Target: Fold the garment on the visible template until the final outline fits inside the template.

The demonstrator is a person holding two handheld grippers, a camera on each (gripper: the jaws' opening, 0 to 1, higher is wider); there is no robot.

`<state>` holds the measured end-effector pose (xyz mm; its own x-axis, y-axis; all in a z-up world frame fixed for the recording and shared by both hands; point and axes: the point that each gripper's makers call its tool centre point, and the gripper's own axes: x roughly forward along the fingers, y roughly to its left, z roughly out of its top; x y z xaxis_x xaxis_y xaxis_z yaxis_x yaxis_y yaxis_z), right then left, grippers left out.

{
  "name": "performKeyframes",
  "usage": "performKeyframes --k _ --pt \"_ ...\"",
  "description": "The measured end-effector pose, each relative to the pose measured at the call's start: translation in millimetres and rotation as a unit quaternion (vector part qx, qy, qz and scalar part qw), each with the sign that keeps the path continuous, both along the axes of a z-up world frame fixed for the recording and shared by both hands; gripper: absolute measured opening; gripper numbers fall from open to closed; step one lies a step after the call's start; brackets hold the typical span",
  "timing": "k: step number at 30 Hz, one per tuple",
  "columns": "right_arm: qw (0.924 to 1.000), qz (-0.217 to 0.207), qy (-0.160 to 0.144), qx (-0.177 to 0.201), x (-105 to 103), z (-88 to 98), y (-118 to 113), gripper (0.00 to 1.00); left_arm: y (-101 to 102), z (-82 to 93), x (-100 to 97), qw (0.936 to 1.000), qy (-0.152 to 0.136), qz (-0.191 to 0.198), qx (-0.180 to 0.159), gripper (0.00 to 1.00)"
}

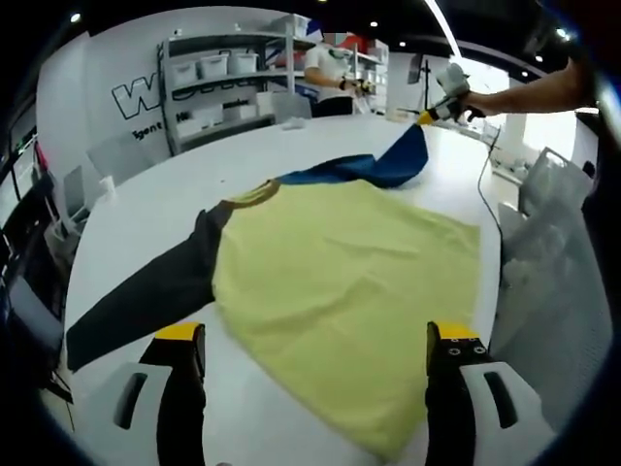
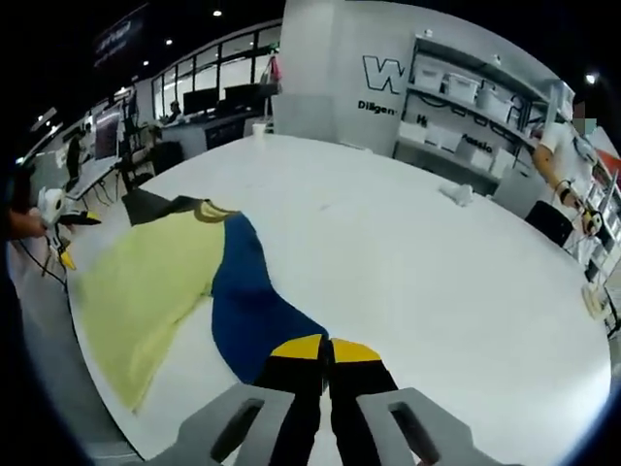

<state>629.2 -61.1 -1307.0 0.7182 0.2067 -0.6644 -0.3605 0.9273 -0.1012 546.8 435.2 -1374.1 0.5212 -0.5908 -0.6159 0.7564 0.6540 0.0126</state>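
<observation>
While right tool grips sleeve, wall reads "W".

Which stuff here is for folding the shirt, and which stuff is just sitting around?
For the job:
- yellow shirt with a blue sleeve and a black sleeve
- right gripper, shut on the blue sleeve
- left gripper, open over the shirt
- white table

Just lying about:
- shelves with bins
- person by the shelves
- crumpled white thing
</observation>
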Motion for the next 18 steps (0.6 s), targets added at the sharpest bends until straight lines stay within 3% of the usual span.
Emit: performKeyframes --k 18 --pt "0.9993 -0.01 -0.009 -0.034 40 17.4 -41 0.0 4 -1.7 -0.5 0.9999 0.004 0.004 0.009 0.96"
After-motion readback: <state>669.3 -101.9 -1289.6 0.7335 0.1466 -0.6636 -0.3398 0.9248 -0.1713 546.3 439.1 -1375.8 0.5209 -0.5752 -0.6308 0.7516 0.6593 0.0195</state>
